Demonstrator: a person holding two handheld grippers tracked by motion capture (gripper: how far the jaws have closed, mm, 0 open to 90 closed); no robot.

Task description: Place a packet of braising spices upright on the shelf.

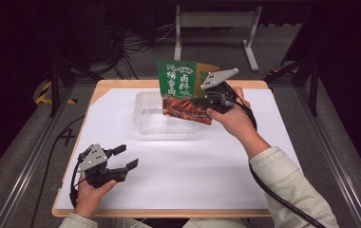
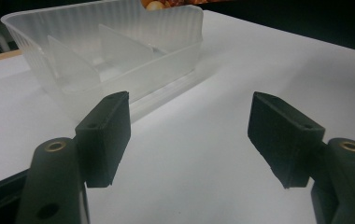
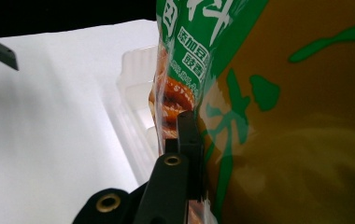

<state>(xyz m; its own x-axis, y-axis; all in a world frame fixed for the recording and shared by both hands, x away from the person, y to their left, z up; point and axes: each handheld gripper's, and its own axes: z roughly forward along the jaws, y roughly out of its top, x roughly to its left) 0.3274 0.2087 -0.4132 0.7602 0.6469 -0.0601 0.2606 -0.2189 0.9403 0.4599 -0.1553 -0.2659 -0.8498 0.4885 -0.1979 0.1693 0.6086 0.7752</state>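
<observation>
Near the centre of the high view, the right tool (image 1: 206,100) was clamped on the edge of a green and orange printed snack packet (image 1: 184,90), holding it upright over the clear ribbed plastic tray with dividers (image 1: 145,124) that sat on the white-covered bench (image 1: 216,161). In the right gripper view the black jaws pinched only a thin strip of the film. At lower left of the high view, the left tool (image 1: 125,157) hovered above the bench with its jaws spread wide and nothing between them. With so narrow a grip, I judged the slick packet might slip or swing and land across a divider rather than inside a compartment; the light tray could also skid if bumped.
</observation>
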